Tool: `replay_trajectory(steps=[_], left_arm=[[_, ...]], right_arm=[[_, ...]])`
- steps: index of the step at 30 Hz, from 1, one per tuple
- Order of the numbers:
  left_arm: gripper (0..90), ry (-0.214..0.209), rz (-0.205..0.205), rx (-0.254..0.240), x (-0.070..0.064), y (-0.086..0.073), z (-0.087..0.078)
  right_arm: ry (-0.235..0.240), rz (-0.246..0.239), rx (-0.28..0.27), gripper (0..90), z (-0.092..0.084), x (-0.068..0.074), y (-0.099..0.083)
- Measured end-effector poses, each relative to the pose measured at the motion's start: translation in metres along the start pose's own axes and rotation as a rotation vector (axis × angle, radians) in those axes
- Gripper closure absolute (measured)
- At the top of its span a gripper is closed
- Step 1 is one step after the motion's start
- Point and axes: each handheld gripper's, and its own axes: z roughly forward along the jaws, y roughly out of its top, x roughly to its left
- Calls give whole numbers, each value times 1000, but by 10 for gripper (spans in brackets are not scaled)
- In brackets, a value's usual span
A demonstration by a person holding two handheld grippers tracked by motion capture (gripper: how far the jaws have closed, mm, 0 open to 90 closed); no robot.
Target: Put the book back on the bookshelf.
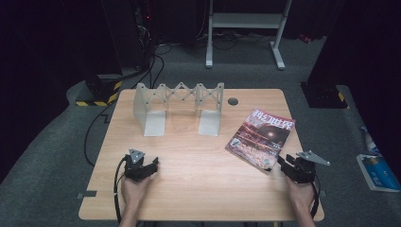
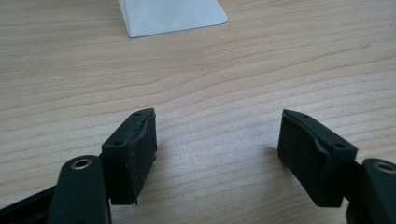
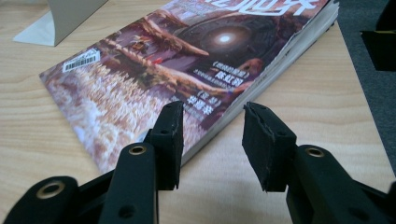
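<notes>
A magazine with a reddish cover lies flat at the right of the wooden table. My right gripper rests by the magazine's near corner, open. In the right gripper view the gripper straddles the corner of the magazine, jaws apart and not touching it. An expandable white bookend rack stands at the back of the table. My left gripper sits at the front left, open over bare wood; in the left gripper view the gripper has its jaws wide apart with the rack's foot plate ahead.
A round grommet hole sits near the table's back edge. Beyond the table are a white desk frame, cables and black stands on grey carpet. A blue-and-white object lies on the floor at the right.
</notes>
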Motion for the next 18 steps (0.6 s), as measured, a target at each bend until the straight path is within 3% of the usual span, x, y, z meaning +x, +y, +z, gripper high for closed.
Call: replay_trajectory(steps=[12,18], left_arm=[[284,-3,2,-2,0,0,0],[285,-12,12,-2,-3,-2,-2]], right_arm=[[-51,24,52,562,24,-4,5],[-43,54,50,534,34,-5,4]])
